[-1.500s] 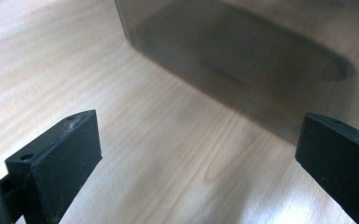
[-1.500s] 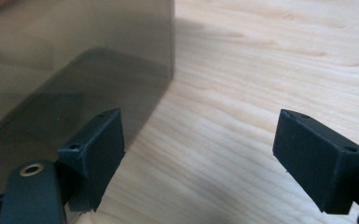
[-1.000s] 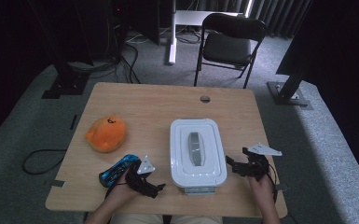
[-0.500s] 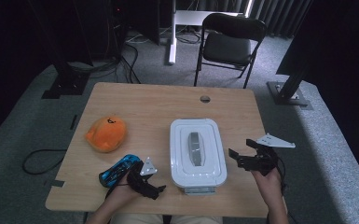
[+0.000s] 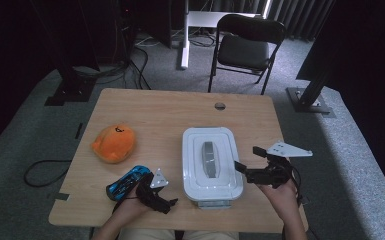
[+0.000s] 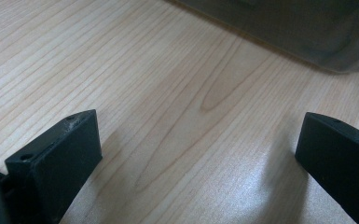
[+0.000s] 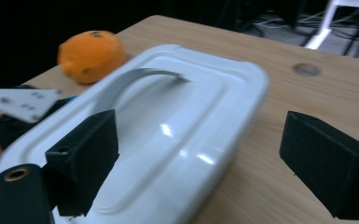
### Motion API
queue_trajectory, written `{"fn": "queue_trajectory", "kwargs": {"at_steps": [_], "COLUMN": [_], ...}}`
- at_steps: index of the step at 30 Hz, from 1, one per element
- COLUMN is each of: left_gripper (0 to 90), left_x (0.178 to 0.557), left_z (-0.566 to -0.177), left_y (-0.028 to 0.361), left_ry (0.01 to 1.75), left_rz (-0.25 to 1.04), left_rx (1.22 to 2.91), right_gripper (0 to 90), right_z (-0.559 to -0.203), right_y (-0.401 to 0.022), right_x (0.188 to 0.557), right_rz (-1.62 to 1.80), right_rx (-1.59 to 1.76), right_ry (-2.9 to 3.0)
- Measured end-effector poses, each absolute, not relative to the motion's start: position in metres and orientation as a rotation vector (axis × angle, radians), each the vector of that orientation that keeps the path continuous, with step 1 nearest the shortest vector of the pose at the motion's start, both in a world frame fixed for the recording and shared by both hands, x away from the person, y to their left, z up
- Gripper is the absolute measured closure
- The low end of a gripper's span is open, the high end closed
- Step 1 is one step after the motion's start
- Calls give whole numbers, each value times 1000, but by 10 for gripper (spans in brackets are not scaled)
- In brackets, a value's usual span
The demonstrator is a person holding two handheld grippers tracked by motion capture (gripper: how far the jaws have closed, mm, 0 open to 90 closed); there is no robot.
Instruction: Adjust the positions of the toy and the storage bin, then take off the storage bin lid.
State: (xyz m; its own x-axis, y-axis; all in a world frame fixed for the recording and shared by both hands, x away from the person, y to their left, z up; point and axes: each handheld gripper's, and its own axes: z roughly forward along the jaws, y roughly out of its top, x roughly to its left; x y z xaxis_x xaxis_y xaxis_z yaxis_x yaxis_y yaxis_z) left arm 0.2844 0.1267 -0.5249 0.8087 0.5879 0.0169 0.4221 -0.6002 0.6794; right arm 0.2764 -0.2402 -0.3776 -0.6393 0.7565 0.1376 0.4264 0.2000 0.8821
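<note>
A: Wooden table (image 5: 170, 112), dark room, chair (image 5: 245, 47) behind. Items listed: white box (image 5: 211, 162) with lid on and grey handle (image 5: 208, 159), near the front edge at centre; orange plush (image 5: 113, 143) at left; blue item (image 5: 126, 181) just beside the left gripper (image 5: 167, 204).

B: Change noted?

A: Right gripper (image 5: 246, 164) is seen raised off the table, compared with a second ago, and now held beside the box's right edge. Its jaws have just been opening; they stand wide, nothing between them. Left gripper is unmoved, jaws spread over bare wood, nothing held.

B: Meaning?

A: Judged: lid is being approached, handle likely to be taken next. Box not yet touched.
</note>
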Motion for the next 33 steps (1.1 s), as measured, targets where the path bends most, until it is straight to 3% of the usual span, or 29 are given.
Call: {"fn": "queue_trajectory", "kwargs": {"at_steps": [19,33], "left_gripper": [7,7], "left_x": [283,282], "left_z": [-525,-525], "left_y": [128,129], "left_ry": [743,751], "left_rz": [315,315], "left_rx": [2303,2298], "right_gripper": [118,181], "right_z": [-397,-401], "right_y": [-187,-169], "right_x": [276,276], "right_rz": [1401,1291], "right_rx": [1053,1066], "right_ry": [2331,2346]}}
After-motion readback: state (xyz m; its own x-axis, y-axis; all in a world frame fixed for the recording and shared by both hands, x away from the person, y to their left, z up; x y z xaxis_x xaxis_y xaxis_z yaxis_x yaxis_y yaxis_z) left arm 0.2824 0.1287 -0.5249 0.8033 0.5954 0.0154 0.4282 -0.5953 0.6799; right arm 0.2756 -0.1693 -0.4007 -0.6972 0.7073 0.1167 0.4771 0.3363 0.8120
